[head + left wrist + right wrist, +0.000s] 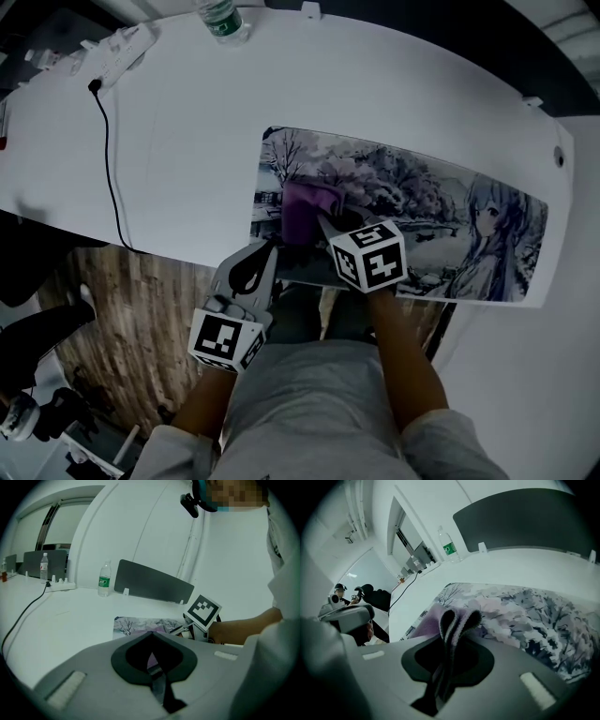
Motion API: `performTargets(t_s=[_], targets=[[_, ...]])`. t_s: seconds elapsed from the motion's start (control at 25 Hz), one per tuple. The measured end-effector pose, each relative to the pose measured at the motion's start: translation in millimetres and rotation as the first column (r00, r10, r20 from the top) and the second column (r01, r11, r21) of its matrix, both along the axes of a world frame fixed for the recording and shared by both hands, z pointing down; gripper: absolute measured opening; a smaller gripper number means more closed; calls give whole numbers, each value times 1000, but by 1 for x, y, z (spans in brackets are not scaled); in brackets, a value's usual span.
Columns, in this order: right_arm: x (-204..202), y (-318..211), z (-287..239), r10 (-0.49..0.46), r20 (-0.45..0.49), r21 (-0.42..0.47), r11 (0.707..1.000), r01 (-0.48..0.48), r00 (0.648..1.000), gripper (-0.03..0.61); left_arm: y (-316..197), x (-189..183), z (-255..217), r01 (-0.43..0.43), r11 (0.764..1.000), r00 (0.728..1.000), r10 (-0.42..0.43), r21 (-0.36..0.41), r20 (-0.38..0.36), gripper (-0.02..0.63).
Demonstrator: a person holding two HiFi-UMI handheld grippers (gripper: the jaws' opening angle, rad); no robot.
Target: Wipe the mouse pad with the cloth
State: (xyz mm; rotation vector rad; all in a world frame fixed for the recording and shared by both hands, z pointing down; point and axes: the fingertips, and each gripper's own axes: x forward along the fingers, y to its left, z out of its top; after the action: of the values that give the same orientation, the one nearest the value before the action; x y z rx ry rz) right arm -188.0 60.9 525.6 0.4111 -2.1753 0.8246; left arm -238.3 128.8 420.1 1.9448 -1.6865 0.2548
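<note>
**A:** Where is the cloth?

**B:** The purple cloth [305, 211] lies on the left part of the pad [422, 225]. It is bunched up and touches the pad.

**A:** Who holds it?

**B:** The right gripper [323, 223] does. Its fingers are pinching a fold of the cloth. In the right gripper view the fold sticks up from between them.

**A:** And the left gripper?

**B:** The left gripper [270, 246] is at the near left corner of the pad, just beside the cloth. Its fingers are pressed together. I cannot tell if it touches the pad.

**A:** What does the pad look like?

**B:** It is long, with snowy trees drawn on it and a cartoon figure at the right end. It lies flat on the white surface [187, 131], along the near edge.

**A:** What else is on the surface?

**B:** A bottle [222, 19] with a green label stands at the far edge, well apart from the pad. A white power strip [117, 54] lies at the far left. A black cable [111, 178] runs from it toward the near edge.

**A:** And down below?

**B:** A wood floor [159, 319].
</note>
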Motion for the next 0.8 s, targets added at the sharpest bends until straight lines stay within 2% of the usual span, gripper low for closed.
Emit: performTargets(t_s=[0.8], targets=[[134,-41,3,128,-10,-34,991,-128,992,52,-57,118,-2,-150,989,989,150,-9,-7,18]])
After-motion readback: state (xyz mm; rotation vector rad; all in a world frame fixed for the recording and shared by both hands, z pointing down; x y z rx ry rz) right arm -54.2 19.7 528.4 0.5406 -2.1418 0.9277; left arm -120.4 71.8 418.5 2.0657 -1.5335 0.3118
